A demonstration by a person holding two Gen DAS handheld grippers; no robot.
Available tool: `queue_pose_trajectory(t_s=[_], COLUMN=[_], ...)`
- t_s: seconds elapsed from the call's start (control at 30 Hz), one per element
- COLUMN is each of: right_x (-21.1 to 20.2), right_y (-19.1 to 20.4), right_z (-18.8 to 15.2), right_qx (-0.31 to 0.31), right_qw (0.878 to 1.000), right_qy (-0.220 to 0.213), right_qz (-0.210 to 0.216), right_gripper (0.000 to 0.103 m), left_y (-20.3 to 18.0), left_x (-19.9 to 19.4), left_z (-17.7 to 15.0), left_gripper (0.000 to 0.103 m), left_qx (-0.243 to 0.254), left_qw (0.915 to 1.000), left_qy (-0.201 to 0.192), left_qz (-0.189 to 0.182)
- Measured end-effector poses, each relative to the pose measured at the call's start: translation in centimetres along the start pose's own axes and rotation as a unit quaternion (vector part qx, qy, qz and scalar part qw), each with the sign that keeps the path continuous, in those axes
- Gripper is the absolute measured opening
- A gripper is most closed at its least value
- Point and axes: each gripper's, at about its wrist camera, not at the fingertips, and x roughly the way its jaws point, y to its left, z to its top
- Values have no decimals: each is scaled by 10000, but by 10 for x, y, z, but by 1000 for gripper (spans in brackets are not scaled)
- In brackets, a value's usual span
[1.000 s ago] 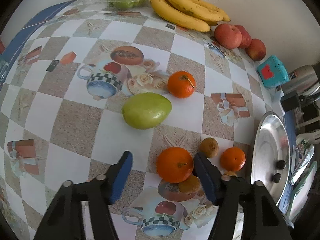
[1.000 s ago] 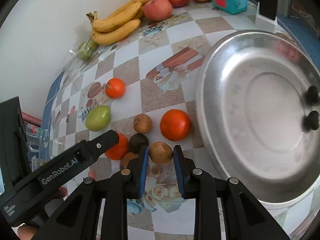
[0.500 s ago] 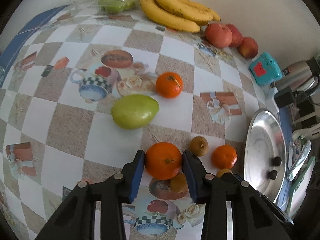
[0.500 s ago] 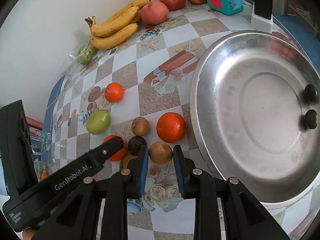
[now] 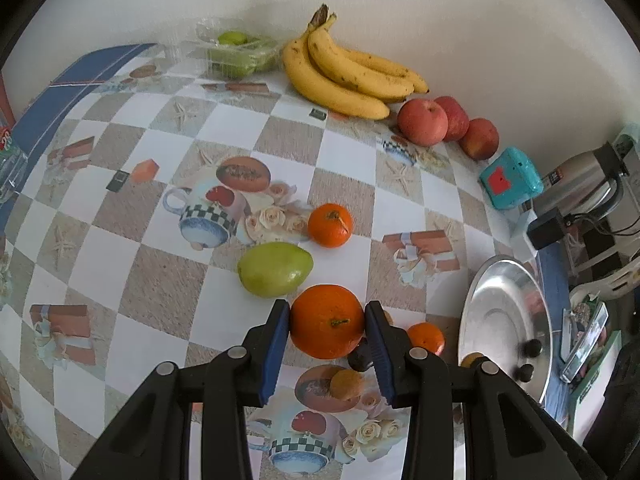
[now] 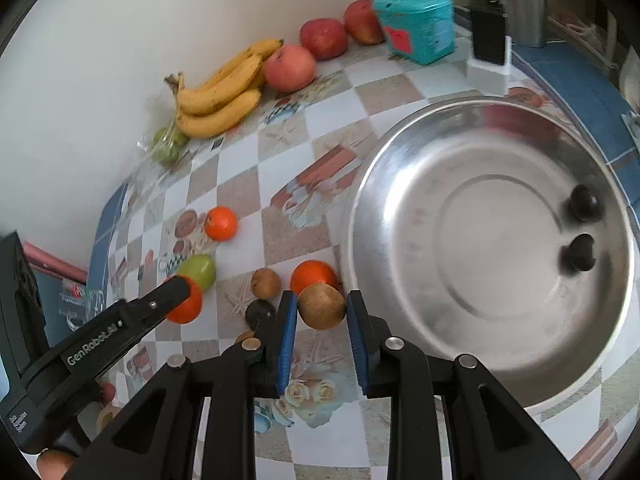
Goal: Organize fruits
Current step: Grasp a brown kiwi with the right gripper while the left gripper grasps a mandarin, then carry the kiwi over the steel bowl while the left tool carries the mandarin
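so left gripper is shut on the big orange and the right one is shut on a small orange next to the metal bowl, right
Not quite. The left gripper is shut on the big orange, but the right gripper holds a brown kiwi, not a small orange. The right wrist view shows it between the fingers, beside the metal bowl.

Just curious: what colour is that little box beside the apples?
Teal box with a red patch; clearest in the right wrist view.

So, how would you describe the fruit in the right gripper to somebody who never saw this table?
Find the big steel basin. Just off its left rim, the right gripper clamps a brown kiwi. Behind it lies an orange, and a second kiwi lies free; only this one sits between blue pads.
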Motion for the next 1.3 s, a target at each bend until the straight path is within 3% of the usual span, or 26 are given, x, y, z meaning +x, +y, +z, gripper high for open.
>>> queue_pose_trajectory(t_s=[0.3,0.57,0.77,0.9,1.3], right_x=[-17,-32,-44,-52,-40], right_y=[-32,-74,-92,-100,-110], right_z=[7,13,14,13,12], right_qx=[374,925,1127,1271,1409], right_qw=[9987,9933,9877,9841,9833], right_qy=[-253,-476,-704,-836,-611], right_qz=[-232,-508,-826,-919,-971], right_gripper=[26,26,26,27,27], left_y=[-14,-60,-101,-129,-163], left_x=[-3,-2,2,5,23], left_z=[-4,-22,-43,-60,-85], left_gripper=[41,41,41,41,41], left_qx=[190,892,1563,2103,2737], left_qw=[9998,9958,9869,9762,9602], left_qy=[-67,-35,17,45,54], left_qz=[-47,-217,-402,-525,-555])
